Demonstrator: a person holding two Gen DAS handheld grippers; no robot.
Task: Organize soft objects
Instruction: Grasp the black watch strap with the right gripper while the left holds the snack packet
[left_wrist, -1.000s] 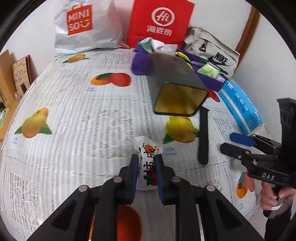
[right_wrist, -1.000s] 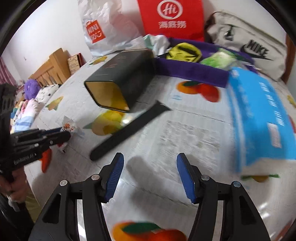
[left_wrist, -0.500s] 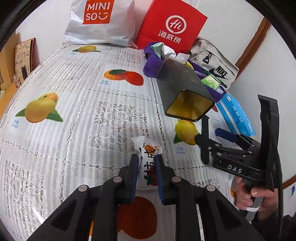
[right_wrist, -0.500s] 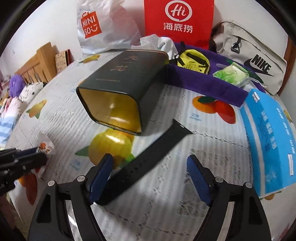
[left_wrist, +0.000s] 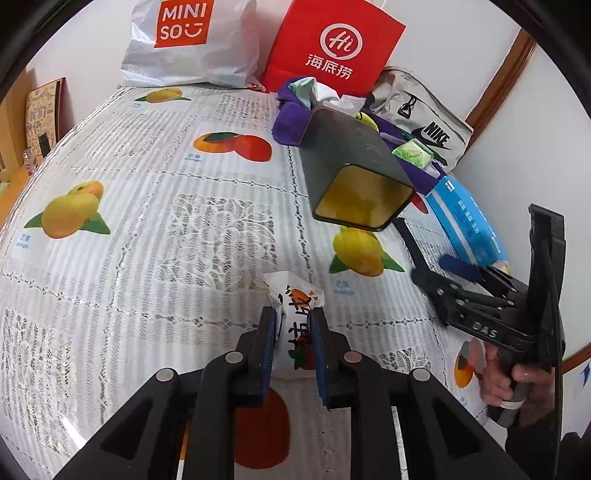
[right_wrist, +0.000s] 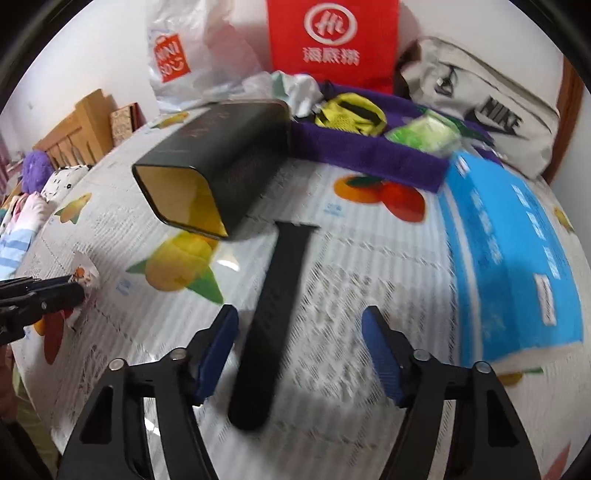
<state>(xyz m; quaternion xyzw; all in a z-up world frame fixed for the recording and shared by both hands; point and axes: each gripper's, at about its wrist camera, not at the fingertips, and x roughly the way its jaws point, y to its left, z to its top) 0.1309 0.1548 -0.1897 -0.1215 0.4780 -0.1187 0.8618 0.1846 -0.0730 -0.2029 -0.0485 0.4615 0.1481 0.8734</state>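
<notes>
My left gripper (left_wrist: 293, 326) is shut on a small white snack packet (left_wrist: 295, 295) with orange print, held just above the fruit-print tablecloth (left_wrist: 147, 229). It also shows in the right wrist view (right_wrist: 83, 275) at the far left. My right gripper (right_wrist: 299, 339) is open, and a black watch strap (right_wrist: 273, 314) lies flat between its fingers, reaching toward the dark tin (right_wrist: 218, 166). In the left wrist view the right gripper (left_wrist: 448, 269) hovers over the strap (left_wrist: 410, 243). A purple cloth tray (right_wrist: 369, 151) at the back holds yellow and green soft items.
The dark tin (left_wrist: 351, 173) lies on its side, open gold end toward me. A blue tissue pack (right_wrist: 509, 258) lies right. A Miniso bag (left_wrist: 184, 40), red bag (left_wrist: 332, 48) and Nike pouch (left_wrist: 424, 114) line the wall. The table edge is close at the right.
My right gripper has swung left and down until its open fingers straddle the black strap. My left gripper keeps hold of the packet and has barely moved.
</notes>
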